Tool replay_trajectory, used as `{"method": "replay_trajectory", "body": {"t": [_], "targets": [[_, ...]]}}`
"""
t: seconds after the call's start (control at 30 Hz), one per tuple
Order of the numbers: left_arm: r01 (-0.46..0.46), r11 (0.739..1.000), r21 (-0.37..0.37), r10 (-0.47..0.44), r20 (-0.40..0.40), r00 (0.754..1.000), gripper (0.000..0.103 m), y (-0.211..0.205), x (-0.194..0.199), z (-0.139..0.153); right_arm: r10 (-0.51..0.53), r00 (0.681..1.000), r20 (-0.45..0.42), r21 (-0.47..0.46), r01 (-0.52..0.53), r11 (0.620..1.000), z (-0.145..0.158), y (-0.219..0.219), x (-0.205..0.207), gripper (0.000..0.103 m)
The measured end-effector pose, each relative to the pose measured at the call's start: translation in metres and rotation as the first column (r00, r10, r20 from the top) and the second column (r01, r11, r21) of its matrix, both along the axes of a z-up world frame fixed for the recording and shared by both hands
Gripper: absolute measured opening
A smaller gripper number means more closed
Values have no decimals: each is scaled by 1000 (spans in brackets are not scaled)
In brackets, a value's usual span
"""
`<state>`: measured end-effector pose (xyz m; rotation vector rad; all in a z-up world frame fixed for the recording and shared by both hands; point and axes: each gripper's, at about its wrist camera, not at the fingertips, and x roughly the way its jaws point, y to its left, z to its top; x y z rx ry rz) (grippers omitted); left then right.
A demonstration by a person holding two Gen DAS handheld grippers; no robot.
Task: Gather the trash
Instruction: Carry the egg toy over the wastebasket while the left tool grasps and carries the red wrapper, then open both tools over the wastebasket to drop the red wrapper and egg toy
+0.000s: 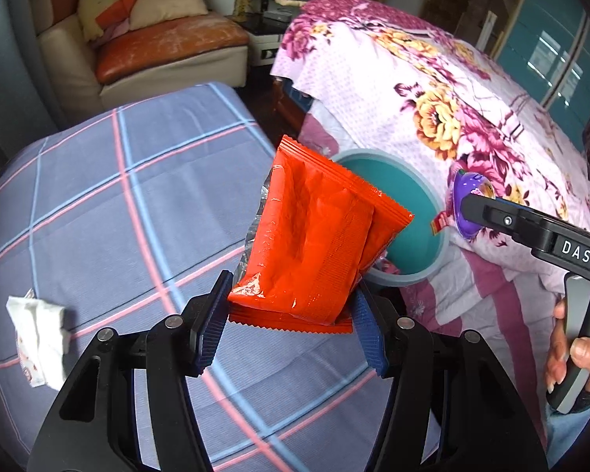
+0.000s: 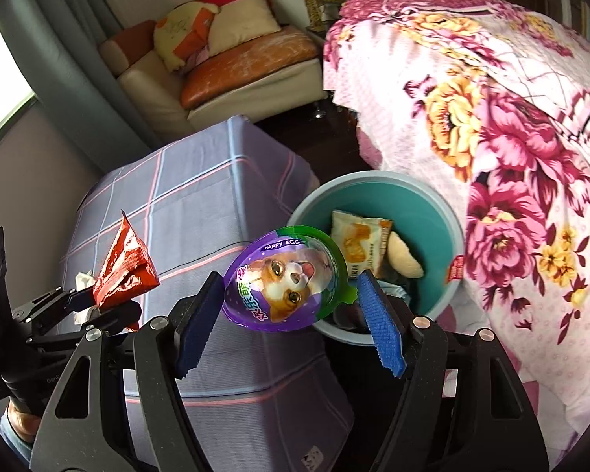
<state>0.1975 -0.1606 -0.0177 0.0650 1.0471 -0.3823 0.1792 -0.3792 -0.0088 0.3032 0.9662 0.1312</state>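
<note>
A: Left wrist view: what is seen between the blue pads?

B: A red snack packet [image 1: 314, 236] is clamped at its lower edge by the left gripper [image 1: 291, 314], both pads being pressed against it. The packet is held upright above a table covered in a blue checked cloth [image 1: 98, 196]. A crumpled white wrapper [image 1: 39, 338] is left lying on that cloth, well apart from the gripper.

A: And the bin?

B: A teal bucket [image 1: 424, 244] is seen just behind the packet, standing between the table and a bed draped in a floral cover [image 1: 432, 98]. Its rim is partly hidden by the packet.

A: What is shown from the right wrist?

B: A purple egg-shaped package [image 2: 283, 279] printed with a dog is gripped between the pads of the right gripper [image 2: 291, 310]; it is held over the near edge of the bucket. Inside the bucket a pale snack bag [image 2: 358, 244] and a yellowish piece are seen, with darker items below that cannot be made out.

A: Is the person visible?

B: A hand [image 1: 578, 358] is seen wrapped around the right gripper's handle at the edge of the left wrist view. An armchair [image 2: 224, 59] piled with cushions is seen at the back.
</note>
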Motion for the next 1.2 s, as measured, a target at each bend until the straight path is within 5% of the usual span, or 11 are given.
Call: {"method": "replay_trajectory", "body": {"t": [1.2], "targets": [[147, 989, 5, -145, -143, 979, 60, -100, 74, -65, -165, 984, -61, 26, 167, 986, -40, -94, 45, 67]]}}
